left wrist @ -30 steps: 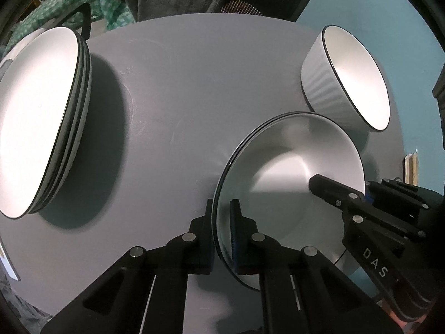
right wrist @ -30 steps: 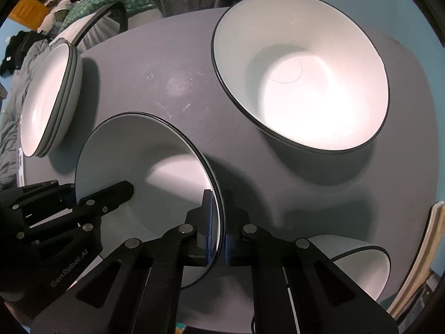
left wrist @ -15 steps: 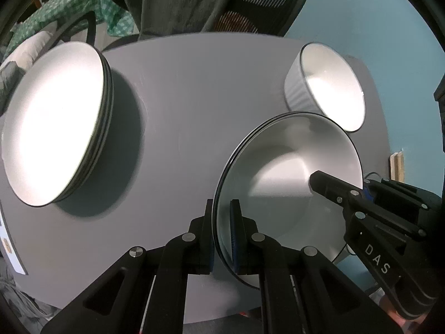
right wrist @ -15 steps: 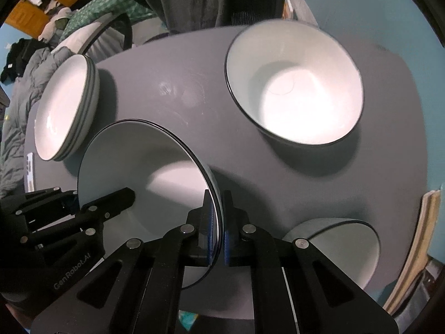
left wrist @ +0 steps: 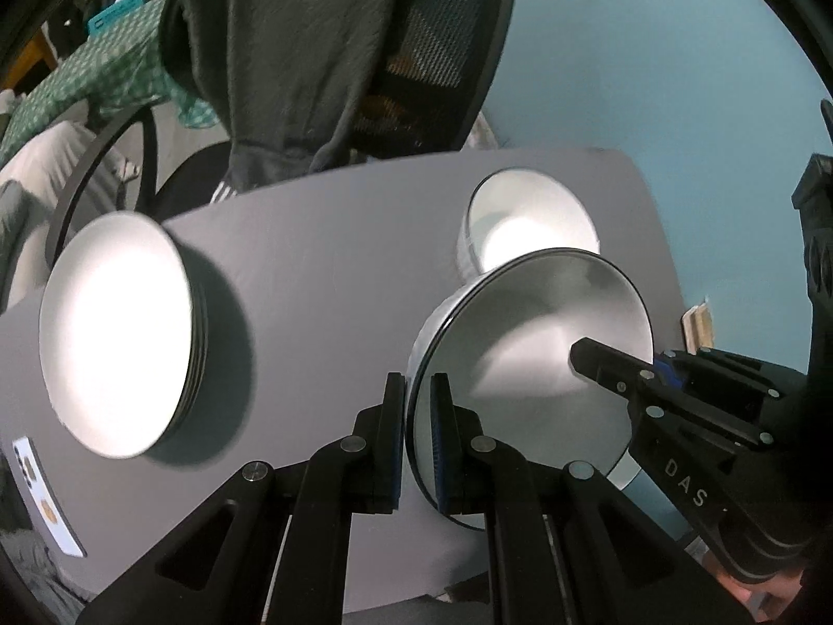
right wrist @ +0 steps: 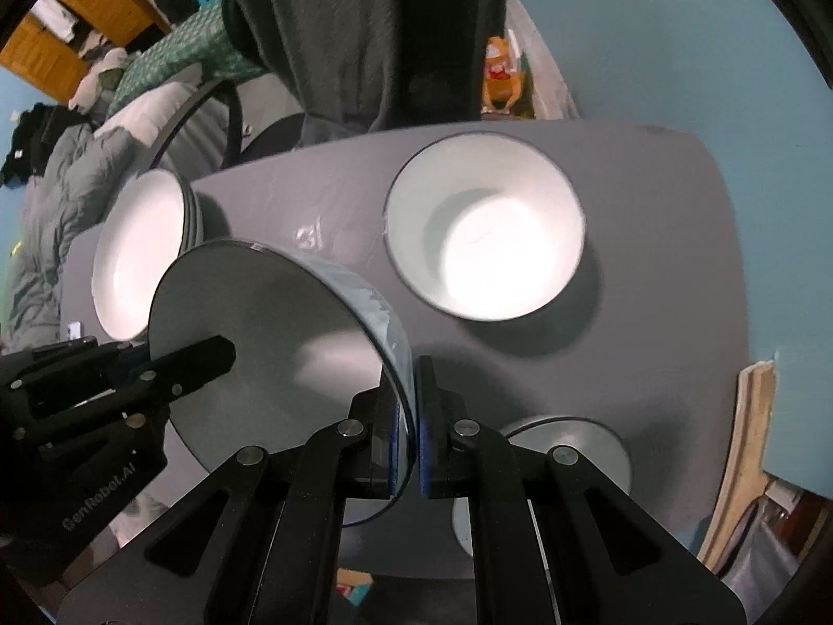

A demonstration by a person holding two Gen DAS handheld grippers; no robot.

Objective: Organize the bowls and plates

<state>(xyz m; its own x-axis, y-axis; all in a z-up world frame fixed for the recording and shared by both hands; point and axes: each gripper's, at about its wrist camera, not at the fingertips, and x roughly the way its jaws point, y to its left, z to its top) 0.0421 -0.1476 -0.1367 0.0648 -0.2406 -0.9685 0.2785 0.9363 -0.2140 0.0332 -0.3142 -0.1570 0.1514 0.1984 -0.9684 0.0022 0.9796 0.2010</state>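
- Left gripper (left wrist: 416,437): jaws drawn nearly together, blue pads pinching the near rim of a white bowl (left wrist: 531,359) with a thin dark edge, one pad inside the wall, the other outside.
- Right gripper (right wrist: 408,432): jaws likewise almost shut, clamped on the opposite rim of the same bowl (right wrist: 270,344), one pad on each side of the wall.
- Held between the two grippers, tilted, above the grey table (left wrist: 323,239); apparently clear of the tabletop, though the underside is hidden in both views.
- In the left wrist view, a finger of the right gripper (left wrist: 619,364) lying against the inner wall of the bowl.
- In the right wrist view, a finger of the left gripper (right wrist: 192,359) reaching into the bowl from the left edge.
- Stack of white plates (left wrist: 114,333) on the table, well apart from the held bowl, on its left.
- Large white bowl (right wrist: 484,224) resting on the table beyond the right gripper.
- Smaller ribbed bowl (left wrist: 526,224) just behind the held one in the left wrist view.
- Mesh chair (left wrist: 442,52) with a dark garment (left wrist: 291,52) draped over it, behind the table.
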